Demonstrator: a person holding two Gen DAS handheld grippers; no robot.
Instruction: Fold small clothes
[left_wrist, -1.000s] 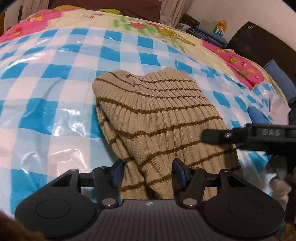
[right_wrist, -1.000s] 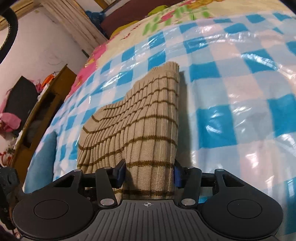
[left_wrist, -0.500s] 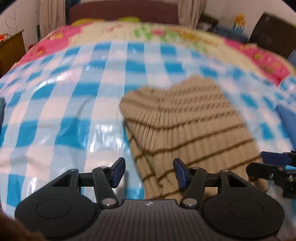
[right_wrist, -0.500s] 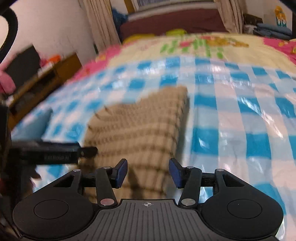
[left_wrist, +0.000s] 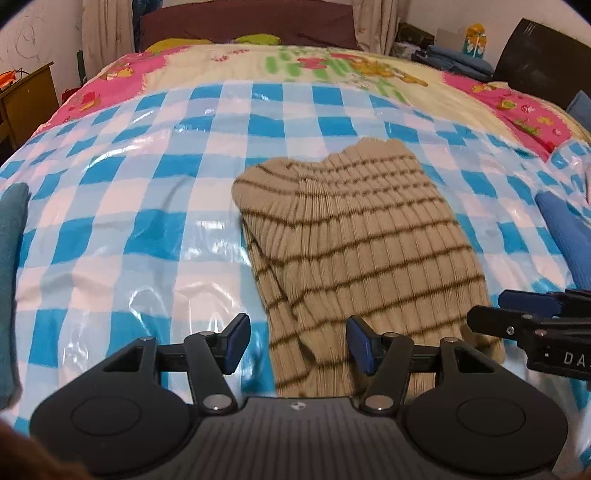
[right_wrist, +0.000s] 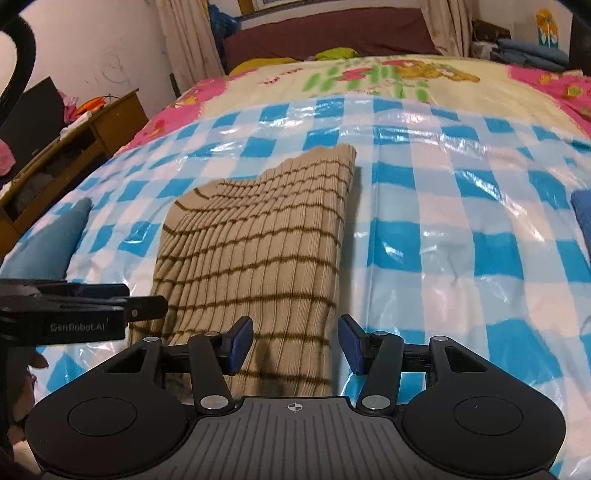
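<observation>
Garment: striped knit top (left_wrist: 354, 243), folded, lower centre, on bed (left_wrist: 155, 229).
Left tool (left_wrist: 297, 341): released, empty.
Right tool (right_wrist: 295, 341): released, empty.
Technique: regrip the near hem evenly, both corners together.

Both grippers are showing black bodies with ribbed grey centres, round side discs, silver screws and blue finger pads (left_wrist: 236, 338). The left gripper (right_wrist: 86, 308) is bearing pale lettering on its side.
</observation>
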